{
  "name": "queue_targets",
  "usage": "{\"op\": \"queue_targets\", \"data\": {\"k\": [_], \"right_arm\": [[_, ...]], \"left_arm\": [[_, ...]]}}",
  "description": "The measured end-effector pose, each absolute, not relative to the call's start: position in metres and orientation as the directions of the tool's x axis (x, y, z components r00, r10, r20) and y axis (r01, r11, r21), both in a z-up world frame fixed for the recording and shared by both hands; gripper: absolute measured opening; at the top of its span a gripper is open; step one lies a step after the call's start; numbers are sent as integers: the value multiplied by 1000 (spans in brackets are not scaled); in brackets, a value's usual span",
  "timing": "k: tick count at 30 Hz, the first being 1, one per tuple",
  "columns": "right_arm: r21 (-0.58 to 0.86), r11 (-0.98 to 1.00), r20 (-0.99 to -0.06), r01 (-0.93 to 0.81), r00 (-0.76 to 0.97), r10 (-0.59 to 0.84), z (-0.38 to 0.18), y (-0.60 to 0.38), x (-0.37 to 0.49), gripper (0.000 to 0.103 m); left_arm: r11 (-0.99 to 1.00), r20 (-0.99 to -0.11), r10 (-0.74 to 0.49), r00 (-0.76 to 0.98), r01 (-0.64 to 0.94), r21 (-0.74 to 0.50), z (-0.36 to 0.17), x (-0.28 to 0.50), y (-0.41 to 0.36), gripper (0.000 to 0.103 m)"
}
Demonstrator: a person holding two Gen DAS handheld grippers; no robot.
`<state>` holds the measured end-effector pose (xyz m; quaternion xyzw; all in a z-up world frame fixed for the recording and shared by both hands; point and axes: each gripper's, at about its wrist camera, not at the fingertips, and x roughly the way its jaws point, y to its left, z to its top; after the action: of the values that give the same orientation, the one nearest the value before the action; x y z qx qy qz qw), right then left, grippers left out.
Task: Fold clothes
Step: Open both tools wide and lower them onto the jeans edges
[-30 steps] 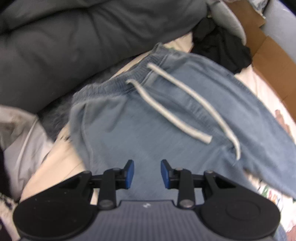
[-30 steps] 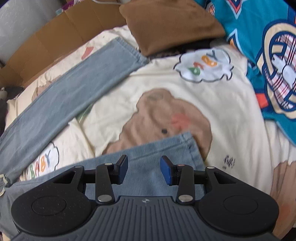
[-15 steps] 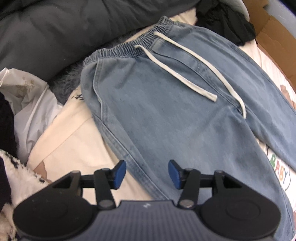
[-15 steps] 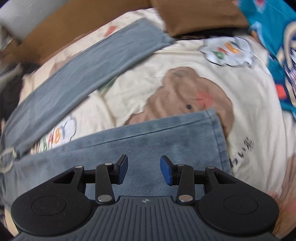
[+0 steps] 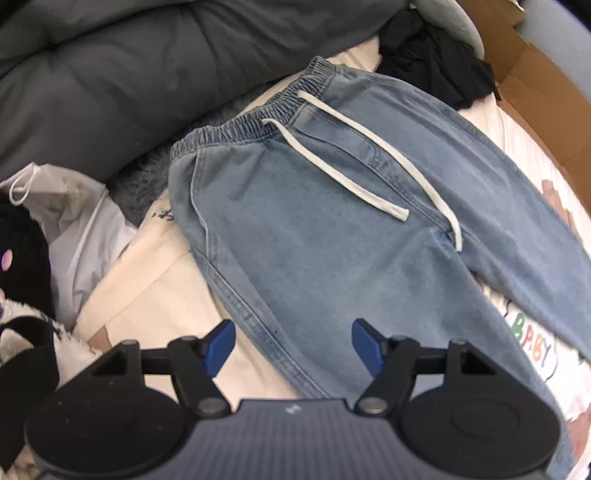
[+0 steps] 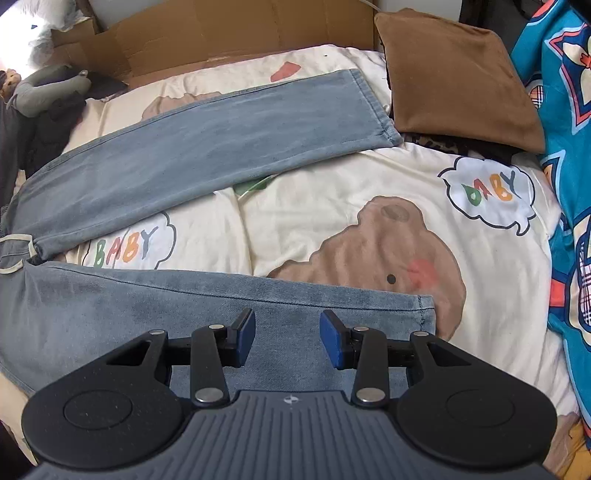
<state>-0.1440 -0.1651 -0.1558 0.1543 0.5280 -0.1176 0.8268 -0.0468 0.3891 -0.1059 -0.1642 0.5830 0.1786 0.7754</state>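
A home bedroom: the work surface is a bed with a cream cartoon sheet [image 6: 369, 192] printed with bears and "BABY" clouds. At its head lies a grey duvet [image 5: 129, 74]; along its far side stands flattened cardboard [image 6: 229, 33]. A brown cushion [image 6: 458, 81] and black clothes [image 5: 439, 70] lie on it.

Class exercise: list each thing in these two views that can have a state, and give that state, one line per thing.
Jeans: unfolded, lying flat, legs spread apart.
Drawstring: untied, ends loose on the denim.
Left gripper: open, holding nothing.
Right gripper: open, above the near leg.
Brown garment: folded, beside the far hem.
Cardboard box: flaps open.
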Motion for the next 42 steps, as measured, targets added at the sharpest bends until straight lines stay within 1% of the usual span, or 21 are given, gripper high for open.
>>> {"op": "queue_targets", "data": {"k": [3, 6, 8, 9, 10, 11, 13, 14, 15, 16, 17, 19, 23, 28, 30, 37, 42], "right_arm": [[124, 935, -912, 333, 409, -25, -152, -159, -141, 47], [126, 945, -917, 302, 399, -5, -149, -153, -137, 47], [122, 950, -918, 286, 397, -2, -147, -150, -136, 48], [118, 953, -918, 279, 396, -3, -146, -149, -136, 50], [119, 954, -917, 275, 399, -1, -146, -148, -136, 55], [127, 953, -914, 275, 405, 5, -146, -148, -137, 58], [139, 951, -912, 278, 410, 14, -148, -148, -139, 73], [139, 950, -914, 280, 406, 14, -150, -148, -140, 76], [138, 949, -916, 283, 402, 14, -153, -148, -141, 84], [138, 949, -918, 285, 397, 14, -156, -149, -143, 89], [143, 949, -919, 281, 393, 22, -160, -149, -145, 90], [156, 951, -922, 268, 384, 43, -168, -149, -150, 90], [159, 976, -932, 149, 347, 99, -187, -133, -161, 90], [206, 978, -945, 25, 267, 192, -210, -104, -166, 80], [213, 977, -946, -23, 246, 212, -216, -93, -169, 78], [171, 955, -965, -245, 153, 212, -229, -46, -180, 78], [168, 940, -969, -296, 124, 212, -237, -32, -183, 78]], "left_arm": [[877, -963, 82, 257, -478, -53, -102, -48, 392, 73], [871, -964, 92, 250, -490, -44, -101, -49, 395, 78], [871, -965, 102, 241, -490, -31, -102, -51, 397, 79], [872, -966, 100, 238, -488, -29, -102, -51, 398, 79], [874, -967, 100, 234, -485, -27, -103, -52, 399, 79], [876, -968, 101, 229, -481, -22, -105, -52, 400, 79], [877, -970, 108, 219, -480, -11, -107, -54, 402, 80], [875, -971, 111, 213, -484, -6, -109, -54, 404, 80], [871, -972, 112, 207, -492, -5, -111, -55, 405, 80], [866, -973, 111, 203, -500, -6, -112, -57, 407, 80], [862, -974, 111, 198, -507, -5, -114, -58, 408, 80], [854, -975, 111, 190, -519, -4, -116, -60, 411, 80], [844, -976, 114, 184, -536, -2, -118, -64, 412, 80], [840, -975, 97, 201, -542, -28, -116, -71, 409, 80], [844, -975, 96, 202, -535, -28, -117, -73, 408, 80], [836, -976, 85, 199, -548, -39, -121, -77, 408, 80], [844, -978, 91, 187, -535, -24, -123, -75, 405, 80]]}}
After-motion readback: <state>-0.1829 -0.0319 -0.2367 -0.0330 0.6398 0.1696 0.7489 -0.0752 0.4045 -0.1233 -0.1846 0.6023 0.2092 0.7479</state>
